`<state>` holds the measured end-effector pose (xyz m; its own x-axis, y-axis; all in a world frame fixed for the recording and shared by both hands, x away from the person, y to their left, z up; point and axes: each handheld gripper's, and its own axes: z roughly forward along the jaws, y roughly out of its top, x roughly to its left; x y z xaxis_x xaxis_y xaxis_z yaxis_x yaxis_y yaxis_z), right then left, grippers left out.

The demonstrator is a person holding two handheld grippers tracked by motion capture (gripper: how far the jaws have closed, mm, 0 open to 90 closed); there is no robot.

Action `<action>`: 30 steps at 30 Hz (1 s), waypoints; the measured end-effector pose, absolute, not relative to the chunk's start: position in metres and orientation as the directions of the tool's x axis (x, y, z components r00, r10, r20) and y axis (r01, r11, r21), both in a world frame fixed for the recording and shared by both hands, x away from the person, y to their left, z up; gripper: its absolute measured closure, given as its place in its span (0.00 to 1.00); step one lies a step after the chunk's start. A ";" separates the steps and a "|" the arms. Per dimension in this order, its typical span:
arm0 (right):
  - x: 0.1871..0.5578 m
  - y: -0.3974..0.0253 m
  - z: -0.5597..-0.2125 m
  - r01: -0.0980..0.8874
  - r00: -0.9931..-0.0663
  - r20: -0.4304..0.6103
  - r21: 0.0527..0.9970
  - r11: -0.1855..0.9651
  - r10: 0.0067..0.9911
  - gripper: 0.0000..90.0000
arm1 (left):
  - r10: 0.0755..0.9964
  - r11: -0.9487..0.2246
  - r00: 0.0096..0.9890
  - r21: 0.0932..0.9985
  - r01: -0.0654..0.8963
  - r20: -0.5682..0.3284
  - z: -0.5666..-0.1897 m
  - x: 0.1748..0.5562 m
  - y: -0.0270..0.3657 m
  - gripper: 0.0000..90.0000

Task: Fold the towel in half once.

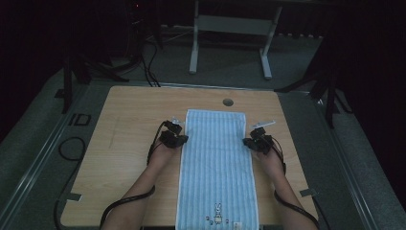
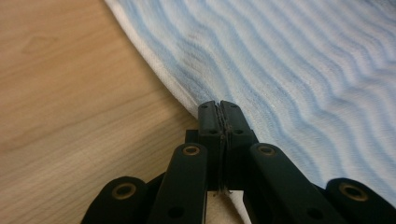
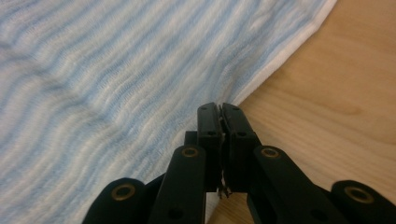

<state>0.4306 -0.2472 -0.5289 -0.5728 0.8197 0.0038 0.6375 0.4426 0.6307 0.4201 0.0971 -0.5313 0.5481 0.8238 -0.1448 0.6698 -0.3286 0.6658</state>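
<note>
A long towel (image 1: 218,167) with light blue stripes and a small rabbit print lies flat down the middle of the wooden table (image 1: 134,124). Its near end reaches the table's front edge. My left gripper (image 1: 175,137) sits at the towel's left long edge. In the left gripper view the left gripper (image 2: 218,105) has its jaws pressed together, tips right at the white hem of the towel (image 2: 299,65). My right gripper (image 1: 254,142) sits at the right long edge. Its jaws are also together in the right gripper view, where the right gripper (image 3: 219,107) touches the hem of the towel (image 3: 93,79).
A round cable hole (image 1: 228,102) is in the table behind the towel. Bare wood lies to either side of the cloth. Cables trail from both grippers along the forearms. A grey stand (image 1: 230,28) is on the floor beyond the table.
</note>
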 end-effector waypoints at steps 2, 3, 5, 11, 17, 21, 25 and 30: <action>0.430 -0.248 -0.522 0.625 -0.578 -0.002 0.641 0.445 0.816 0.97 | 0.817 -0.317 0.553 0.675 0.667 -0.163 -0.524 0.418 0.100 0.98; 0.429 -0.248 -0.518 0.618 -0.580 -0.010 0.646 0.448 0.815 0.97 | 0.818 -0.314 0.554 0.685 0.658 -0.157 -0.520 0.417 0.101 0.98; 0.427 -0.248 -0.510 0.609 -0.583 -0.005 0.659 0.441 0.813 0.97 | 0.809 -0.304 0.561 0.694 0.652 -0.173 -0.512 0.413 0.104 0.98; 0.412 -0.254 -0.492 0.575 -0.617 0.005 0.686 0.446 0.787 0.97 | 0.786 -0.329 0.597 0.708 0.625 -0.162 -0.498 0.391 0.110 0.98; 0.376 -0.257 -0.485 0.525 -0.655 -0.027 0.702 0.481 0.755 0.97 | 0.752 -0.357 0.641 0.724 0.590 -0.153 -0.492 0.355 0.112 0.98; 0.348 -0.260 -0.489 0.515 -0.666 -0.015 0.715 0.474 0.746 0.97 | 0.730 -0.364 0.664 0.728 0.582 -0.166 -0.492 0.330 0.115 0.98; 0.322 -0.265 -0.493 0.506 -0.683 -0.006 0.718 0.478 0.731 0.96 | 0.698 -0.403 0.698 0.716 0.570 -0.162 -0.499 0.306 0.116 0.98; 0.291 -0.266 -0.497 0.497 -0.694 -0.002 0.723 0.481 0.720 0.96 | 0.680 -0.446 0.719 0.697 0.562 -0.145 -0.510 0.280 0.115 0.98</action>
<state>0.2914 -0.2664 -0.4972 -0.6937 0.7203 -0.0021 0.4969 0.4806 0.7226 0.2801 0.1151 -0.5096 0.7192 0.6796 -0.1447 0.5618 -0.4462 0.6967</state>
